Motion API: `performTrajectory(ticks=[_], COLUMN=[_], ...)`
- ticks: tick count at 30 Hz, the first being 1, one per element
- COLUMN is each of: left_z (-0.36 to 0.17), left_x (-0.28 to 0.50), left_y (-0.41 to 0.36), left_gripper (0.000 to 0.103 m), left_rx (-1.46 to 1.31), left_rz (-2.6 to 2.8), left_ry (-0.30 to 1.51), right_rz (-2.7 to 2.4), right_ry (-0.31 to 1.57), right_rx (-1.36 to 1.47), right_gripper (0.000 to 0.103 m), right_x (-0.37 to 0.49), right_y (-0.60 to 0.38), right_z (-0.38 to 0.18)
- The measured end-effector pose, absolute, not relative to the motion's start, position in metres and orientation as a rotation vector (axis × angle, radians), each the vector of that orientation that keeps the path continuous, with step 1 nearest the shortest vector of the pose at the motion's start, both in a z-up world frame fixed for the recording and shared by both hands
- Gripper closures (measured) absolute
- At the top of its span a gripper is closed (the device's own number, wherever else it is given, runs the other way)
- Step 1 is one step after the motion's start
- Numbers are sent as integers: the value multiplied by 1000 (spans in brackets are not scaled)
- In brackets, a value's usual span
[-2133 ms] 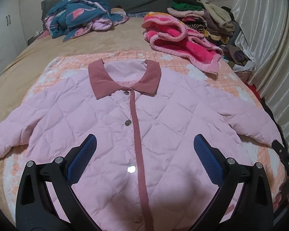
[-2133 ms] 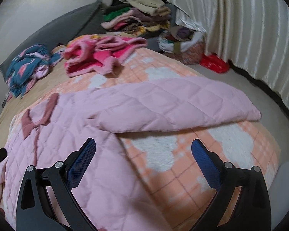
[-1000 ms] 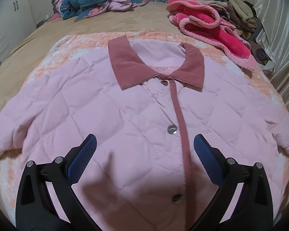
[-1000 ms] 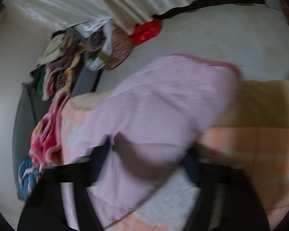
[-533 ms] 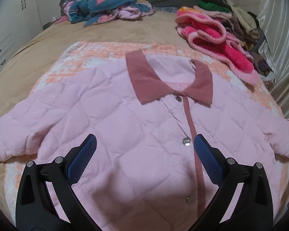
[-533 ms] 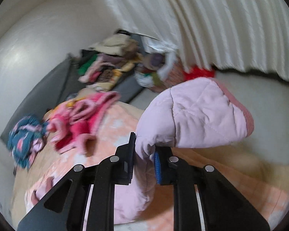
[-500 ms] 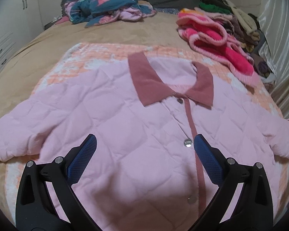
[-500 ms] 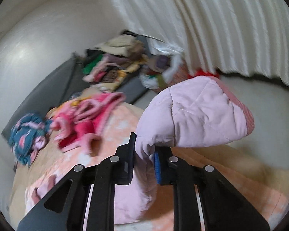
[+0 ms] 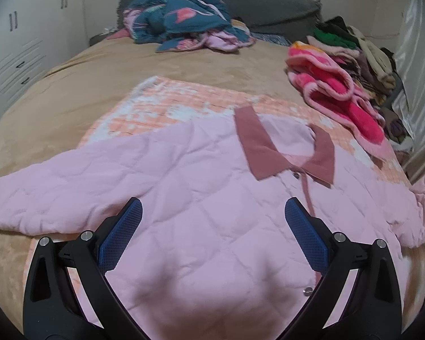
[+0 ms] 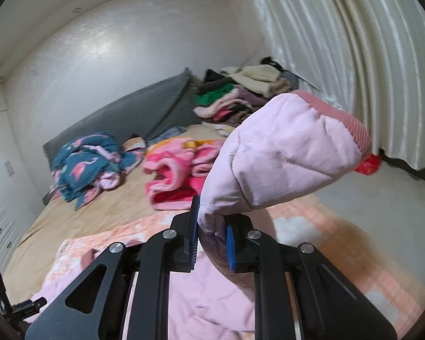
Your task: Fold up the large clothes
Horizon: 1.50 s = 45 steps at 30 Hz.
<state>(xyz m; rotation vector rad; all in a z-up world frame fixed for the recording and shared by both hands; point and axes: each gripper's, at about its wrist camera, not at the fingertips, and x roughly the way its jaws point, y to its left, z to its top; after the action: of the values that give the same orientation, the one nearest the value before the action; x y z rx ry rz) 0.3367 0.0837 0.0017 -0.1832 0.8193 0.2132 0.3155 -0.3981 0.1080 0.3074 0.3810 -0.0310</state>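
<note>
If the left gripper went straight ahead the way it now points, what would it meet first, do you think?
Most likely the pink quilted jacket: the open left gripper points down at its chest panel, left of the button placket. Depth is uncertain.

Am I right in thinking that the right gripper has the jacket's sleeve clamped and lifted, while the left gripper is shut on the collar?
Not quite. The left gripper is open and holds nothing, hovering over the jacket short of the collar, as the left wrist view shows. The right gripper does clamp the lifted sleeve.
</note>
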Motion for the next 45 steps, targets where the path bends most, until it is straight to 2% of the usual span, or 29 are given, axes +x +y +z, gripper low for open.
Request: performTrajectory(ticks=[11, 20, 35, 45], left_z=[8, 0, -12, -25], left_x=[321, 321, 319, 322], left_y=[110, 132, 157, 172], left_gripper=[8, 8, 9, 9], left_rx=[-261, -407, -544, -660], left_rz=[219, 131, 103, 52], left_ry=[807, 849, 877, 888], right_rz=[151, 259, 400, 508], right_ry=[374, 415, 519, 682], right_rx=[231, 185, 105, 48], right_gripper=[88, 88, 88, 85], right_x=[320, 338, 351, 345], right_y=[-314, -242, -125, -72], right_z=[129, 112, 39, -29])
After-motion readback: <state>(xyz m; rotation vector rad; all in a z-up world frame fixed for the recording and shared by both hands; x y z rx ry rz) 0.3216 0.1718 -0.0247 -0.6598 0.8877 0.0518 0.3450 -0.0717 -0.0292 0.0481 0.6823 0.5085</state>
